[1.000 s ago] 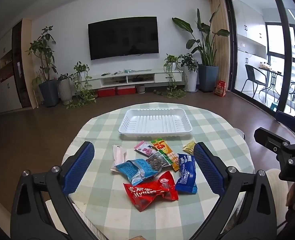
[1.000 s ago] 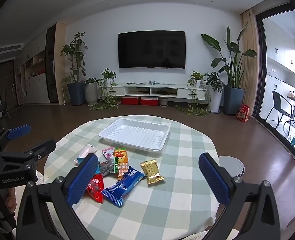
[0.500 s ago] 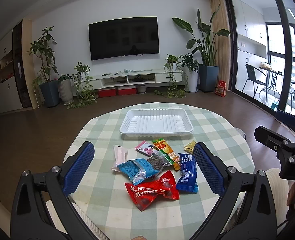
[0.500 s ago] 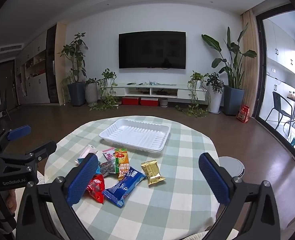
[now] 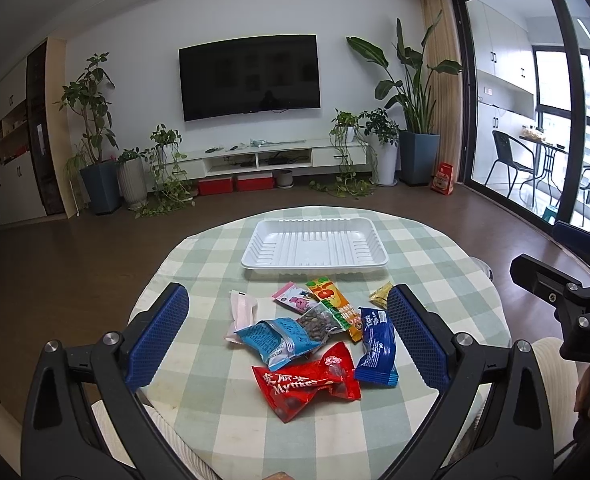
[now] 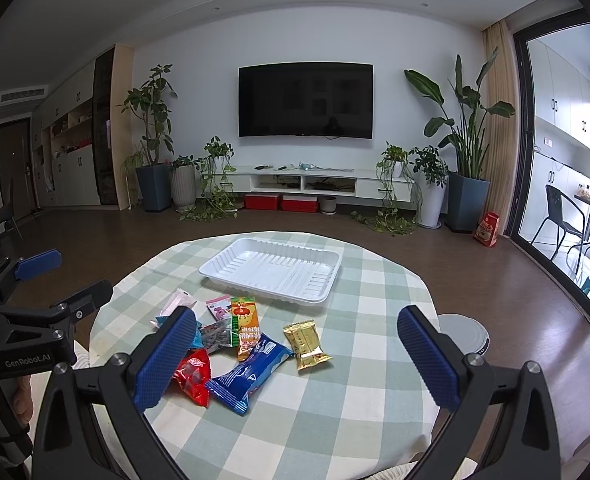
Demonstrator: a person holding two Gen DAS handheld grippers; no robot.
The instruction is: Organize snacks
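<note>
Your left gripper point(image 5: 287, 336) and right gripper point(image 6: 295, 356) both hang wide apart and empty above the near edge of the checked table point(image 5: 435, 264). Below them lies the snack pile: red packet point(image 5: 307, 380), dark blue packet point(image 5: 377, 346), light blue bag point(image 5: 275, 336), gold packet point(image 6: 307, 344) just apart. Beyond sits the white tray point(image 5: 315, 246), holding nothing.

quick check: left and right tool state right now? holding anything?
Left tool: open, holding nothing, above the snack packets on the green checked tablecloth.
Right tool: open, holding nothing.
</note>
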